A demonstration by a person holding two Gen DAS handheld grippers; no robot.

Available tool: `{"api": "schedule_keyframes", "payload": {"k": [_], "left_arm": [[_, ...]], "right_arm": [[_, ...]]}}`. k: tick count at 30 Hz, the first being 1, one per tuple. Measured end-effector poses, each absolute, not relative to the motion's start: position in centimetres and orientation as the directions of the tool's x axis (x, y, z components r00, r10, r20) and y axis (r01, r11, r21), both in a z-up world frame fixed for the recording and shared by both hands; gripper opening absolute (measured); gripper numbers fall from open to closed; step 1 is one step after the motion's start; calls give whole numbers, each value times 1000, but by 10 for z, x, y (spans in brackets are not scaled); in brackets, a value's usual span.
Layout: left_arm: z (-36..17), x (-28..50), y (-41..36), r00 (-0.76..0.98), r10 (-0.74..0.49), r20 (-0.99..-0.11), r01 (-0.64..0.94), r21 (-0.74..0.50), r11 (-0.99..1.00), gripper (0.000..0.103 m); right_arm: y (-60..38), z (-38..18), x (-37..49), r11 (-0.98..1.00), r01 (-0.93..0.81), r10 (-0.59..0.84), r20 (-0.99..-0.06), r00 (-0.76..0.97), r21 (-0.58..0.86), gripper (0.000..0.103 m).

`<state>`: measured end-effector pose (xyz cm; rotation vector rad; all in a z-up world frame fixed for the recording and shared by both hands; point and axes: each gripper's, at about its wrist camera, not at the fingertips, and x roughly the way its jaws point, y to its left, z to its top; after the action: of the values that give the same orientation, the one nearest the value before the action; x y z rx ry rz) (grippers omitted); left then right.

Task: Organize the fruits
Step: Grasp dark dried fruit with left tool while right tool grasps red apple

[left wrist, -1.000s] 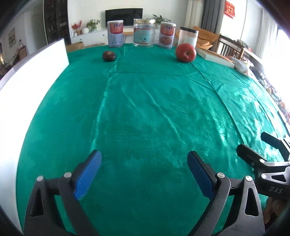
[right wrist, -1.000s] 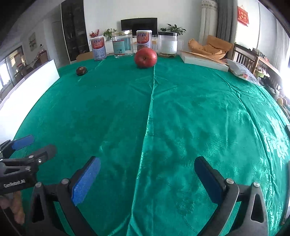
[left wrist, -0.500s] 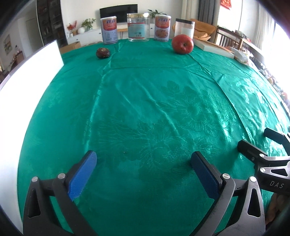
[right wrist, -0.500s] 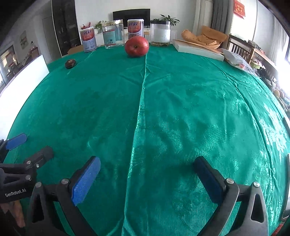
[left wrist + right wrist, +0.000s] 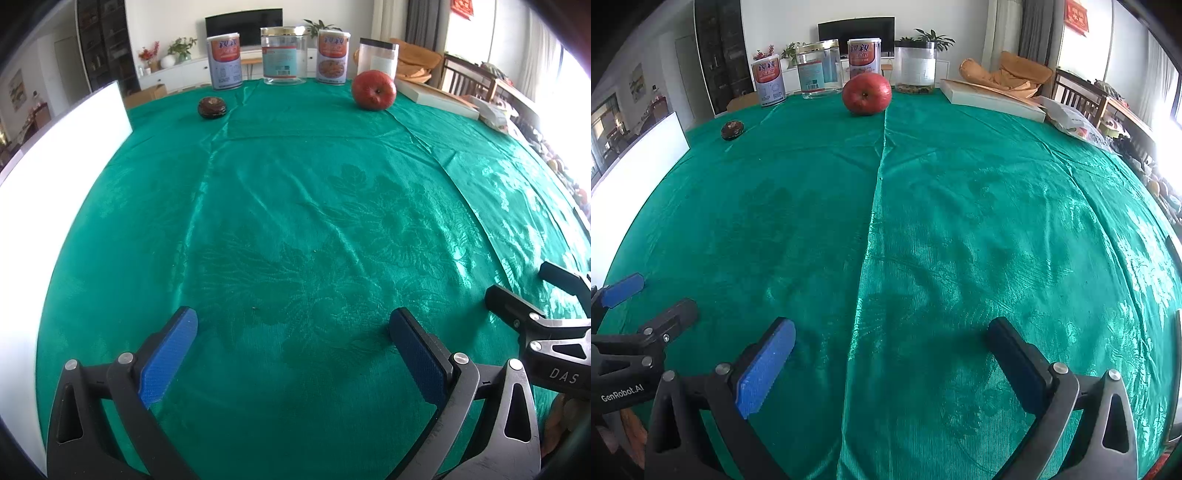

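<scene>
The left claw (image 5: 293, 325) is wide open and holds nothing; its two blue pads (image 5: 168, 363) hang above the green cloth (image 5: 314, 206) that covers the surface. The right claw (image 5: 892, 336) is also wide open and empty, low over the near part of the same cloth. The two claws are side by side, and each one shows at the edge of the other's view.

The red apple (image 5: 373, 90) sits at the far end of the surface, resting on the cloth with its stem dimple turned toward the cameras. To its left, well apart from it, lies a small dark brown round thing (image 5: 212, 107); it may be a fruit, but it is too small to tell. Both are far from the claws.

Behind them, at the far edge, stand two tins with red labels (image 5: 224, 61), a clear jar (image 5: 283, 55) between them, and a clear container with a dark lid (image 5: 377, 56) just behind the apple. A flat white box (image 5: 991, 99) lies to the right of the apple. A white board (image 5: 55, 147) stands along the left side.
</scene>
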<state>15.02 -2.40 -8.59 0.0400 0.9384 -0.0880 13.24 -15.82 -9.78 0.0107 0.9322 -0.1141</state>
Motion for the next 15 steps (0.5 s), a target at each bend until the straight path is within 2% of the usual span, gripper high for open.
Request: {"api": "schedule_keyframes", "payload": {"k": [3, 5, 8, 11, 15], "left_arm": [[-85, 153, -23, 558, -76, -827, 125, -7, 992, 102], [-81, 164, -21, 467, -102, -878, 177, -20, 984, 102], [-60, 194, -6, 363, -206, -909, 228, -128, 965, 101], [-26, 253, 19, 366, -240, -899, 198, -177, 964, 101], [-2, 354, 60, 427, -200, -882, 74, -186, 980, 101]], "right_arm": [[-159, -98, 132, 994, 98, -89, -806, 586, -38, 103], [-160, -96, 136, 997, 64, -61, -843, 534, -32, 103], [-174, -89, 149, 997, 32, 46, -887, 460, 68, 103], [-189, -87, 164, 989, 53, 98, -888, 450, 136, 103], [-200, -87, 159, 974, 74, 143, -834, 533, 215, 103]]}}
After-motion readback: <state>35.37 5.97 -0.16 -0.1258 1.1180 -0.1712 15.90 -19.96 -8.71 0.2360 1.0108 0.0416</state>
